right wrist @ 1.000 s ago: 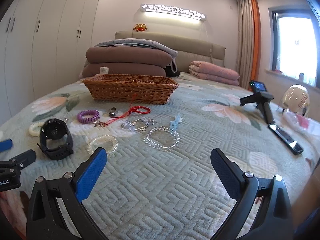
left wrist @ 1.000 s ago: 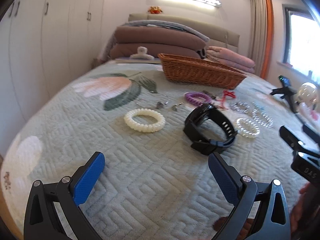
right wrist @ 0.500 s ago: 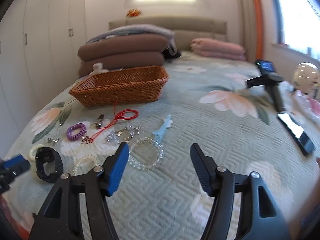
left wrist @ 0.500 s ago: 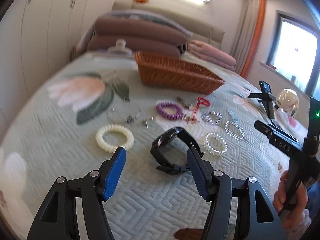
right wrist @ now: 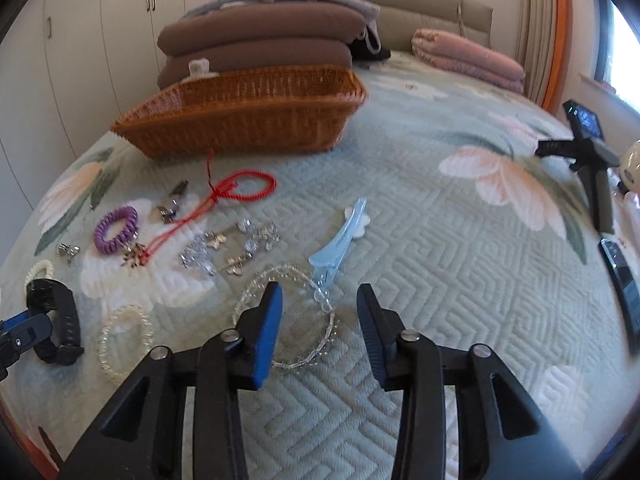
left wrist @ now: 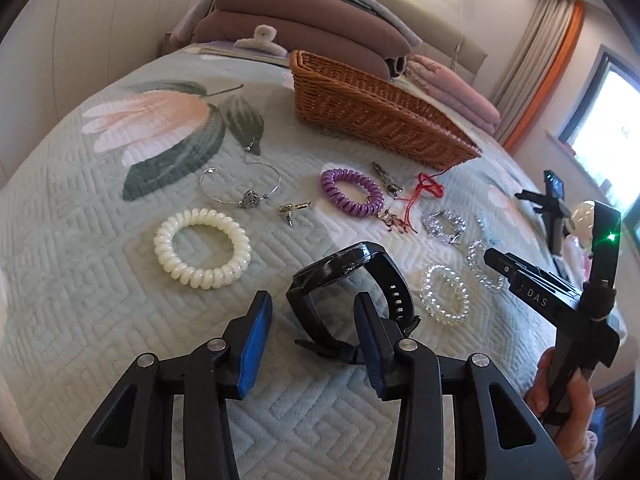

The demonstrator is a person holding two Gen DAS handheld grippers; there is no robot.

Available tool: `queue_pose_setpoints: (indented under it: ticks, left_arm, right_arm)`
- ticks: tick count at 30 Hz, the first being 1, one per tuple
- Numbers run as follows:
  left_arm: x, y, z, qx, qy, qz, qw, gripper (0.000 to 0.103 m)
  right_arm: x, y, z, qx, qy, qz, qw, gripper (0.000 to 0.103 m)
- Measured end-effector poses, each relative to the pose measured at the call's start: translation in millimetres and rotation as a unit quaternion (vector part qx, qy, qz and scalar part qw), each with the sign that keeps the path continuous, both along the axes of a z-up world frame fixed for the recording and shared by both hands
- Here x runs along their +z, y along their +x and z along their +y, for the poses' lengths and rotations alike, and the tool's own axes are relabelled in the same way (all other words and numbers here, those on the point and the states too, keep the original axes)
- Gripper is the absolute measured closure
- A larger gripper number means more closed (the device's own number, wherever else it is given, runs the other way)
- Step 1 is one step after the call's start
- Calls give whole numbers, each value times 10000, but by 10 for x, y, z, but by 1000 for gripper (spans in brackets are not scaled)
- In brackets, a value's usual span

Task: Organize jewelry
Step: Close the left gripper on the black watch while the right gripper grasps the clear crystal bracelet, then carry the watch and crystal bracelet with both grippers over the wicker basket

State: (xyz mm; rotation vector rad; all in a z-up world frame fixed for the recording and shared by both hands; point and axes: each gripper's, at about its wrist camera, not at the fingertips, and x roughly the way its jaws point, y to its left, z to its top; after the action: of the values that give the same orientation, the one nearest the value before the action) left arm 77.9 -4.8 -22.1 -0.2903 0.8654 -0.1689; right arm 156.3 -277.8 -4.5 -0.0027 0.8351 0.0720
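A black watch (left wrist: 352, 280) lies on the quilted bed; my left gripper (left wrist: 312, 312) is open with its fingers on either side of the near strap, not closed. The watch also shows in the right wrist view (right wrist: 56, 320). My right gripper (right wrist: 318, 300) is open over a clear bead bracelet (right wrist: 288, 320), next to a light blue hair clip (right wrist: 340, 240). Around lie a white spiral band (left wrist: 202, 248), a purple spiral band (left wrist: 352, 194), a silver bangle (left wrist: 244, 184), a red cord (right wrist: 236, 190) and a clear spiral band (left wrist: 446, 294). A wicker basket (left wrist: 372, 116) stands behind.
Folded brown bedding (right wrist: 260, 44) and pink blankets (right wrist: 468, 58) lie at the headboard. A black tripod with a phone (right wrist: 588, 148) and a dark remote (right wrist: 620, 280) lie at the right. A white hair claw (left wrist: 260, 38) sits behind the basket.
Both grippers have narrowed from wide open and moved forward and down. The left now straddles the watch strap; the right now hangs over the clear bead bracelet.
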Motion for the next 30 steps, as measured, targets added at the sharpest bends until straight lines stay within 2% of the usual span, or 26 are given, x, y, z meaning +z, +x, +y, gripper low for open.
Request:
queue_pose_setpoints:
  ticks: [3, 5, 6, 7, 10, 12, 18, 30]
  left_arm:
    - [10, 13, -72, 54, 247, 13, 9997, 60]
    - [-6, 26, -158, 47, 505, 0, 9987, 70]
    - [-16, 34, -192, 71, 648, -5, 9979, 75]
    - [-19, 37, -197, 68, 671, -31, 9977, 78]
    - [-27, 31, -135, 44, 621, -94, 9980, 89]
    - [-10, -7, -122, 4, 607, -185, 9980, 91]
    - [90, -53, -93, -151, 449, -379, 9982, 91]
    - [450, 8, -69, -235, 341, -811, 9958, 92]
  right_arm:
    - [-22, 5, 43, 42, -144, 26, 9999, 66]
    - [-28, -8, 92, 39, -285, 4, 9996, 74]
    - [-34, -18, 127, 85, -358, -26, 9993, 87]
    - [-34, -26, 155, 111, -414, -39, 9991, 92]
    - [-28, -63, 212, 125, -566, -115, 9983, 92]
    - [-4, -95, 208, 223, -470, -186, 9985, 93]
    - [154, -216, 132, 294, -97, -425, 9986, 93]
    - [511, -265, 118, 365, 18, -747, 9965, 93]
